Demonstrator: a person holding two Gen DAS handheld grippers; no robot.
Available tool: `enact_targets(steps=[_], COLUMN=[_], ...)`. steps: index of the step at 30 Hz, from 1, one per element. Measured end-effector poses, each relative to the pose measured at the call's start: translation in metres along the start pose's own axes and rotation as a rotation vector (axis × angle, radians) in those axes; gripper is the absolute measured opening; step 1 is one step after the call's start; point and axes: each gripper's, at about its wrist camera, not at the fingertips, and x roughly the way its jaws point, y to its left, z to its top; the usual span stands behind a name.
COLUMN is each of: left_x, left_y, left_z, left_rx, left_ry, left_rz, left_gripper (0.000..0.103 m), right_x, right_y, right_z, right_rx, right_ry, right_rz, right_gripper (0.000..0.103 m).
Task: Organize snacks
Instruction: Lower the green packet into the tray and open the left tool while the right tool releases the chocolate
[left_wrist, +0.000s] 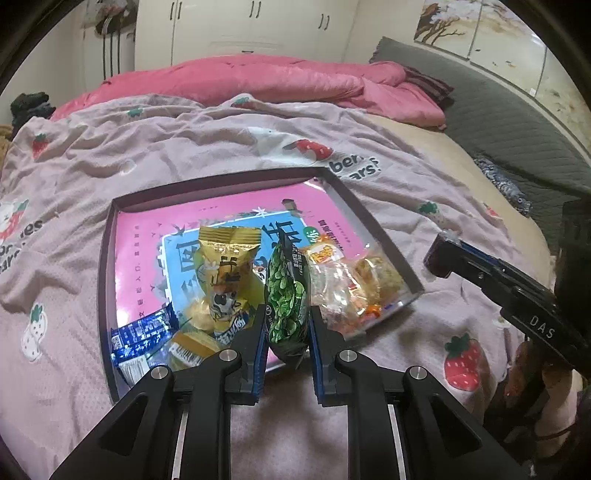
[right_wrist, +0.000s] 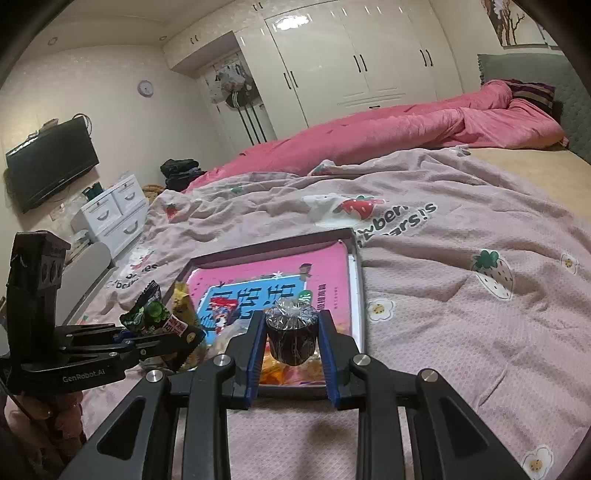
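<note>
The green packet (left_wrist: 288, 295), at the lower centre of the frame, is made of glossy printed foil. A shiny gold wrapper (left_wrist: 227, 266) is seen to its left, and clear crinkled plastic bags (left_wrist: 351, 284) to its right. The box (left_wrist: 110, 236) has matt dark walls and a glossy pink printed bottom. The blanket (left_wrist: 203, 147) is of soft matt cloth with a fine rough weave. The dark roll (right_wrist: 291, 336) is wrapped in shiny clear film.
</note>
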Motion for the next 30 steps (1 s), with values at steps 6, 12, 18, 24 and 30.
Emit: enact_targets(steps=[6, 12, 18, 24, 30], left_x=[0.012, 0.02, 0.028, 0.031, 0.032], left_y=[0.001, 0.001, 0.002, 0.003, 0.004], left_z=[0.003, 0.0, 0.0, 0.0, 0.001], left_rx=[-0.008, -0.008, -0.007, -0.015, -0.018], left_ry=[0.012, 0.032, 0.048, 0.048, 0.048], left_rz=[0.021, 0.025, 0.033, 0.033, 0.04], left_gripper=[0.02, 0.02, 0.02, 0.02, 0.02], right_x=[0.011, 0.022, 0.033, 0.042, 0.049], right_y=[-0.009, -0.014, -0.018, -0.02, -0.017], right_z=[0.0, -0.001, -0.005, -0.008, -0.011], right_rx=[-0.004, -0.007, -0.01, -0.025, -0.073], right_ry=[0.006, 0.017, 0.033, 0.055, 0.062], right_rz=[-0.04, -0.044, -0.072, -0.091, -0.133], right_gripper=[0.028, 0.028, 0.028, 0.028, 0.028])
